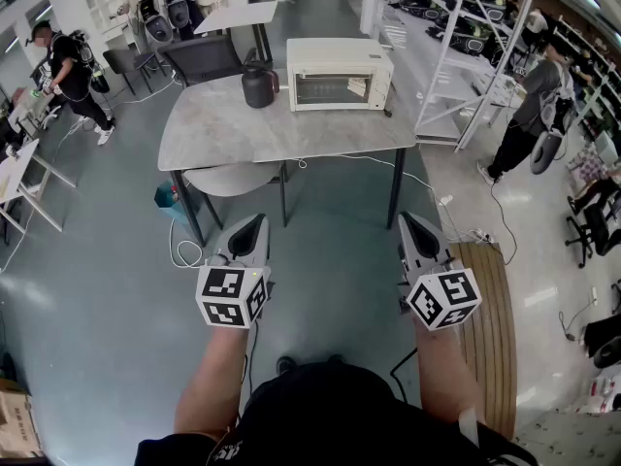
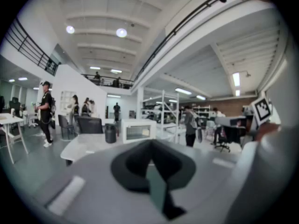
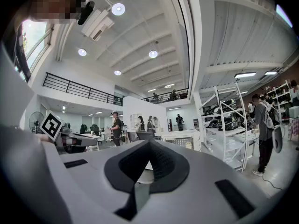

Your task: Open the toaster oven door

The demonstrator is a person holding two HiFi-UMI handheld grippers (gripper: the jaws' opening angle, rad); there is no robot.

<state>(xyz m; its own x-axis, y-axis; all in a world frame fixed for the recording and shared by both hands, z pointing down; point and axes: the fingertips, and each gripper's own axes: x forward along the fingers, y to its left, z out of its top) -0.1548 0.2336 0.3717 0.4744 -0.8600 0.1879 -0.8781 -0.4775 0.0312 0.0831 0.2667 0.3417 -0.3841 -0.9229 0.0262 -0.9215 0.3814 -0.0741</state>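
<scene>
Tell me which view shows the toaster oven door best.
The head view: the toaster oven door shows whole, shut and unobstructed, seen from the front and above. The left gripper view shows it small and blurred, front-on. The right gripper view shows it small, just over the right tool.

Grey table (image 1: 233, 129) mid-floor, black jug (image 1: 259, 86) on its far side, white round stool (image 1: 231, 179) tucked under. Dark chair (image 1: 202, 59) behind. Metal rack (image 1: 464, 66) at right (shelves loaded, contents unreadable). Slatted wooden panel (image 1: 493, 318) on floor.
</scene>
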